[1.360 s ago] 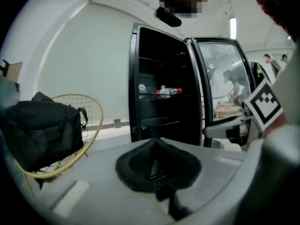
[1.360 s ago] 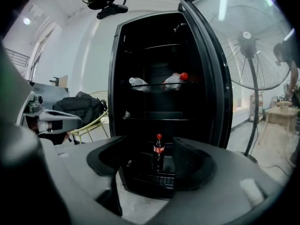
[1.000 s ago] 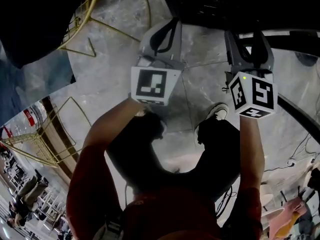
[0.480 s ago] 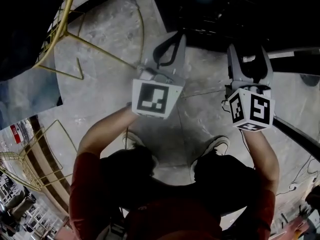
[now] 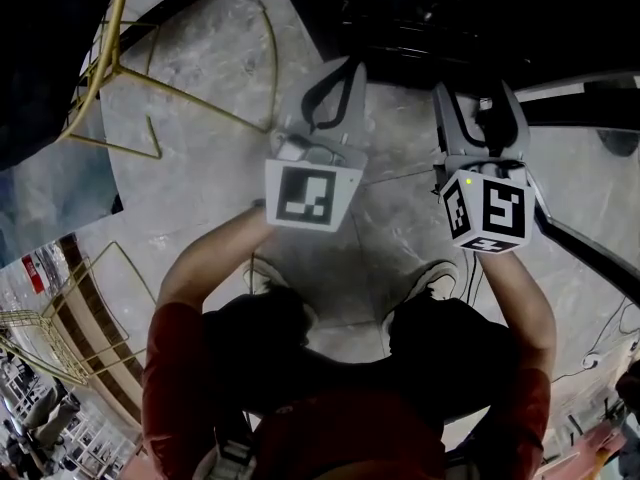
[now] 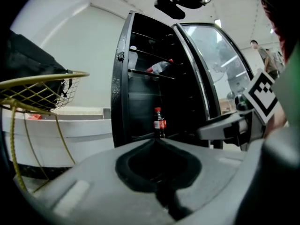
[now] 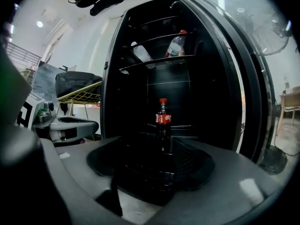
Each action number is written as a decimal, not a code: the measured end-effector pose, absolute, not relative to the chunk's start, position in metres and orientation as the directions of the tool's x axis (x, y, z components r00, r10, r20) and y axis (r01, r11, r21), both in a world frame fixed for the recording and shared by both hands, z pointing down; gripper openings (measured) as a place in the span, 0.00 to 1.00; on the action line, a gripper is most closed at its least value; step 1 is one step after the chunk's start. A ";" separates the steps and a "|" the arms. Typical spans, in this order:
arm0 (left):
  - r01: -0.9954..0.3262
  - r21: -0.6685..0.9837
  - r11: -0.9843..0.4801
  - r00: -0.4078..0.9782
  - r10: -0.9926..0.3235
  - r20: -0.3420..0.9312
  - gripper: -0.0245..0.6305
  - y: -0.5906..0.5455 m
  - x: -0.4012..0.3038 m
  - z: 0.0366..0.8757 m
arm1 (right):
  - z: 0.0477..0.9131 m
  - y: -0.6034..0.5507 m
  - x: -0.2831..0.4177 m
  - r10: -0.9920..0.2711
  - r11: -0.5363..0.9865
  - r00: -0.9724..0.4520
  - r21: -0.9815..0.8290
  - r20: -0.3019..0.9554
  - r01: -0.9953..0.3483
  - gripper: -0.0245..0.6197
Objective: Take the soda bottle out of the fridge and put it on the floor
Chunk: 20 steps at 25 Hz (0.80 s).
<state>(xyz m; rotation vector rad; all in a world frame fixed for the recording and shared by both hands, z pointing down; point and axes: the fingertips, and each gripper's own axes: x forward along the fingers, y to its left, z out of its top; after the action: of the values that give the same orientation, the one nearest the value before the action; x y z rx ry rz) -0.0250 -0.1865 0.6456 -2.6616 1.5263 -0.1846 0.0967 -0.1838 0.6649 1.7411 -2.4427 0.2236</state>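
Observation:
A soda bottle with a red cap and red label stands upright on a low shelf of the open black fridge. In the left gripper view the soda bottle shows just beyond the jaw tips, still some way off. My left gripper is shut and empty, with its tips meeting in its own view too. My right gripper is open and points at the bottle, which shows in the gap between its jaws without being touched. Both grippers hang side by side before the fridge opening.
Two more bottles lie on an upper shelf. The glass fridge door stands swung open at the right. A gold wire rack with a black bag stands at the left. My shoes rest on grey marbled floor.
Both grippers have sunk lower in front of the fridge. In the head view the right one has drifted slightly left, and more of the dark fridge shows at the top.

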 end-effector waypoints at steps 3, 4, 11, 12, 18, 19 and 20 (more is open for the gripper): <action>-0.862 -0.119 -0.492 0.488 -0.870 0.067 0.04 -0.185 -0.029 0.646 | 0.663 -0.182 0.097 -0.928 0.319 -0.320 -0.039 0.192 -0.947 0.49; -0.862 -0.120 -0.492 0.487 -0.871 0.067 0.04 -0.185 -0.029 0.646 | 0.663 -0.183 0.098 -0.928 0.316 -0.317 -0.038 0.193 -0.948 0.49; -0.867 -0.110 -0.486 0.481 -0.874 0.069 0.04 -0.183 -0.036 0.644 | 0.663 -0.188 0.094 -0.928 0.319 -0.321 -0.043 0.189 -0.947 0.49; -0.868 -0.107 -0.486 0.481 -0.874 0.070 0.04 -0.182 -0.037 0.644 | 0.664 -0.190 0.093 -0.928 0.318 -0.320 -0.044 0.189 -0.947 0.49; -0.865 -0.087 -0.494 0.489 -0.869 0.072 0.04 -0.177 -0.037 0.645 | 0.658 -0.214 0.095 -0.944 0.284 -0.287 -0.038 0.162 -0.958 0.49; -0.865 -0.082 -0.495 0.490 -0.868 0.074 0.04 -0.177 -0.037 0.645 | 0.657 -0.219 0.095 -0.946 0.283 -0.285 -0.032 0.157 -0.959 0.49; -0.864 -0.079 -0.497 0.492 -0.867 0.075 0.04 -0.176 -0.036 0.645 | 0.655 -0.224 0.095 -0.946 0.285 -0.286 -0.026 0.154 -0.958 0.49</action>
<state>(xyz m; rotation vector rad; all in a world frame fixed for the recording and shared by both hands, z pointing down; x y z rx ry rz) -0.0359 -0.1761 0.6453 -2.6864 1.5593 -0.1631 0.0947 -0.2244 0.6552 1.8082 -2.4296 0.1711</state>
